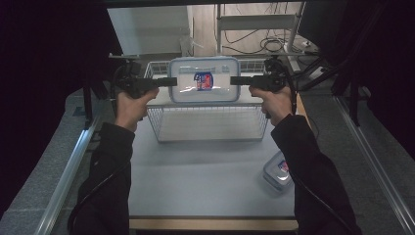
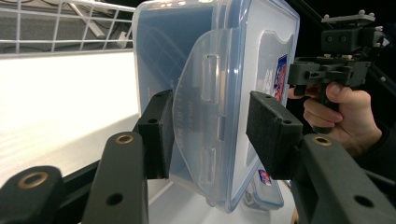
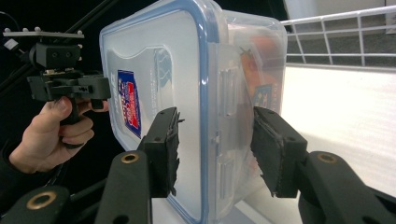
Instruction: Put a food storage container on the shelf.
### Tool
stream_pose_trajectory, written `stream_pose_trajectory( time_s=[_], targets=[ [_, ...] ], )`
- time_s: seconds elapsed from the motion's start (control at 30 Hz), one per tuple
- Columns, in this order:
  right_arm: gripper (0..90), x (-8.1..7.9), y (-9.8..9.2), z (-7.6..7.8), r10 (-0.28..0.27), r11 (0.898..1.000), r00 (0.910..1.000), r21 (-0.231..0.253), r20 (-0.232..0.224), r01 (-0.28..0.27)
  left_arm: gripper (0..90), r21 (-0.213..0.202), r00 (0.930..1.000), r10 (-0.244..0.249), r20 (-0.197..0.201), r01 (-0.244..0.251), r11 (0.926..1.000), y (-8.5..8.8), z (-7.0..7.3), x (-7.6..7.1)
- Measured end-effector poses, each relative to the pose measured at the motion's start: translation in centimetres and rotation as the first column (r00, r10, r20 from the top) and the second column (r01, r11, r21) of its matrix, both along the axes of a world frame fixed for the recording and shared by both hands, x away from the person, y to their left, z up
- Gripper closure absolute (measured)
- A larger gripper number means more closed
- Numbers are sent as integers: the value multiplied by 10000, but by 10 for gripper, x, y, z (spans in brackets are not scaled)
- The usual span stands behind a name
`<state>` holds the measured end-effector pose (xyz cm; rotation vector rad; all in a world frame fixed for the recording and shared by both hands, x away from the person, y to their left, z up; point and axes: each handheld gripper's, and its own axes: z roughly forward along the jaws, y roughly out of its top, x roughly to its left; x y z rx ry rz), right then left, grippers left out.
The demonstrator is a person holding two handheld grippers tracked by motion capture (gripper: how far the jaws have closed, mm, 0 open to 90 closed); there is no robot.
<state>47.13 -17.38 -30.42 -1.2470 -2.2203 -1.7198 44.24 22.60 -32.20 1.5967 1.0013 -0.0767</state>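
A clear plastic food container [image 1: 203, 81] with a blue-rimmed lid and a red-and-blue label hangs on edge above a white wire basket [image 1: 210, 123]. My left gripper [image 1: 172, 82] is shut on its left end and my right gripper [image 1: 235, 80] on its right end. In the left gripper view the pads [image 2: 159, 135] clamp the container [image 2: 233, 56] over a side latch, with the other gripper [image 2: 327, 70] behind. In the right gripper view my right gripper [image 3: 215, 149] squeezes the opposite latch side of the container [image 3: 159, 60].
A second, smaller lidded container [image 1: 279, 172] lies on the grey table [image 1: 195, 171] near my right forearm. The basket stands at the table's far middle. Metal rails run along both table sides, and shelving and cables stand behind.
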Motion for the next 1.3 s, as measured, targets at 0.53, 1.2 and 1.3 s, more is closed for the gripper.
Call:
stream_pose_trajectory(
  time_s=[0.53,1.2,1.3],
  targets=[
    [529,16,-8,-5,-78,9991,9993,415,-362,93,501,247,9995,289,152,-293,9993,-10,-4,6],
    [455,17,4,-11,-723,9955,9966,-588,391,746,290,503,9976,677,-168,-667,9965,-17,-12,14],
    [454,19,3,-14,-774,9967,9967,-243,255,780,287,246,9973,634,-380,-624,9977,-15,-15,20]
  ],
)
